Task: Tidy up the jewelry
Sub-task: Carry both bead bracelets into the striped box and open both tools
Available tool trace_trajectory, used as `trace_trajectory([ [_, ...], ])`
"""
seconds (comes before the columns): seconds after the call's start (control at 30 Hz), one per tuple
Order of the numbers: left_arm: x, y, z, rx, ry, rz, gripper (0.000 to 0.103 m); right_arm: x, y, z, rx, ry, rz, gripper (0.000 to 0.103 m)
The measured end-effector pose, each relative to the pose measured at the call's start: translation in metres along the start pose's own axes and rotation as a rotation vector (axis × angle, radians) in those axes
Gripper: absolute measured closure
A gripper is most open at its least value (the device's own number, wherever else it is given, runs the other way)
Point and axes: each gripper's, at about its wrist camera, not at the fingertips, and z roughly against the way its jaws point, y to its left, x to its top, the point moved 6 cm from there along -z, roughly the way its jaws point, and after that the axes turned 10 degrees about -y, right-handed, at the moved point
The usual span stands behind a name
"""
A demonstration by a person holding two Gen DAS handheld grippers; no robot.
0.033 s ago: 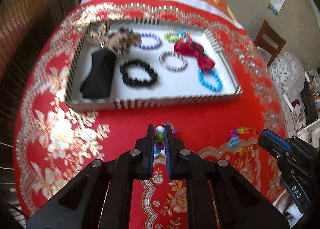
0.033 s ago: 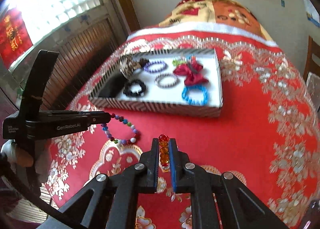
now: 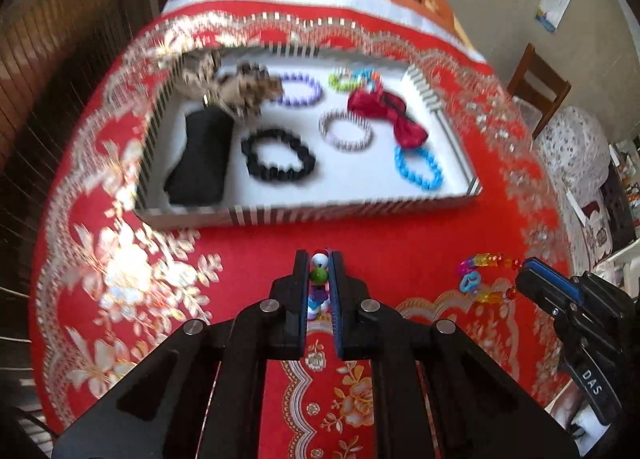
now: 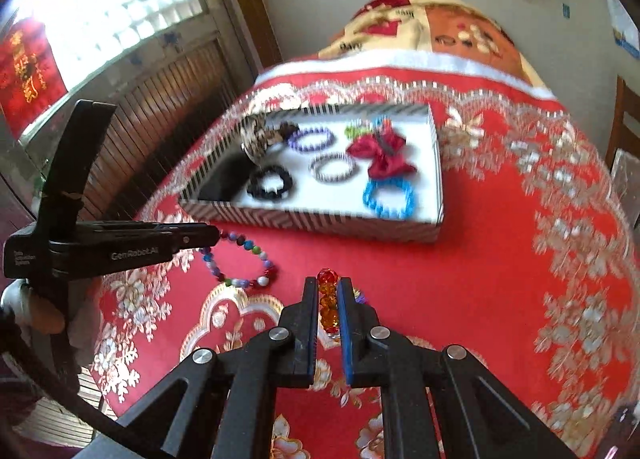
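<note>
Here, at the left, the left gripper (image 3: 319, 269) is pinched on the multicoloured bead bracelet (image 4: 240, 259), white and green beads showing between its closed fingers; from the right wrist view the rest of that loop lies on the red tablecloth (image 3: 248, 243), just in front of the striped tray (image 3: 304, 214). Inside the tray, from left to right, lie a black pouch (image 3: 202, 159), a leopard-print bow (image 3: 240, 89), a black bracelet (image 3: 278, 159), a purple bracelet (image 3: 300, 89), a white bracelet (image 3: 346, 131), a red bow (image 3: 386, 115) and a blue bracelet (image 3: 418, 167). Further right, the right gripper (image 4: 328, 291) is clamped on the orange crystal bracelet (image 3: 482, 273), amber and red beads caught between its fingers, the rest trailing on the cloth well short of the tray's near wall.
</note>
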Motion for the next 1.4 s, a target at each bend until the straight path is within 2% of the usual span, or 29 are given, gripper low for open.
trace_trajectory([
  [0.3, 0.05, 0.005, 0.018, 0.037, -0.081, -0.032, 0.095, 0.054, 0.0, 0.011, -0.006, -0.074, 0.053, 0.095],
  [0.47, 0.058, 0.014, 0.014, 0.049, -0.085, -0.015, 0.095, 0.069, -0.002, 0.002, 0.019, -0.074, 0.042, 0.095],
  [0.6, 0.053, 0.02, 0.006, 0.049, -0.07, 0.005, 0.095, 0.049, -0.018, -0.025, 0.001, 0.039, 0.026, 0.091],
  [0.67, 0.049, 0.024, 0.0, 0.048, -0.052, 0.02, 0.095, 0.03, -0.029, -0.037, -0.006, 0.098, 0.013, 0.075],
  [0.8, 0.047, 0.027, -0.007, 0.054, -0.034, 0.031, 0.095, -0.011, -0.04, -0.063, -0.038, 0.205, 0.051, 0.074],
  [0.9, 0.048, 0.027, -0.008, 0.051, -0.034, 0.032, 0.095, -0.028, -0.043, -0.079, -0.054, 0.239, 0.081, 0.074],
  [0.93, 0.048, 0.027, -0.008, 0.05, -0.034, 0.032, 0.095, -0.033, -0.043, -0.083, -0.061, 0.241, 0.085, 0.078],
  [0.97, 0.048, 0.027, -0.007, 0.048, -0.035, 0.031, 0.095, -0.034, -0.043, -0.082, -0.078, 0.211, 0.104, 0.091],
  [1.0, 0.05, 0.026, -0.007, 0.046, -0.038, 0.029, 0.095, -0.036, -0.044, -0.083, -0.095, 0.204, 0.124, 0.094],
  [1.13, 0.056, 0.025, 0.001, 0.031, -0.049, 0.037, 0.095, -0.028, -0.048, -0.074, -0.053, 0.186, 0.061, 0.095],
  [1.4, 0.076, 0.016, 0.015, 0.012, -0.091, 0.027, 0.095, 0.042, -0.023, -0.025, -0.007, 0.03, 0.062, 0.095],
])
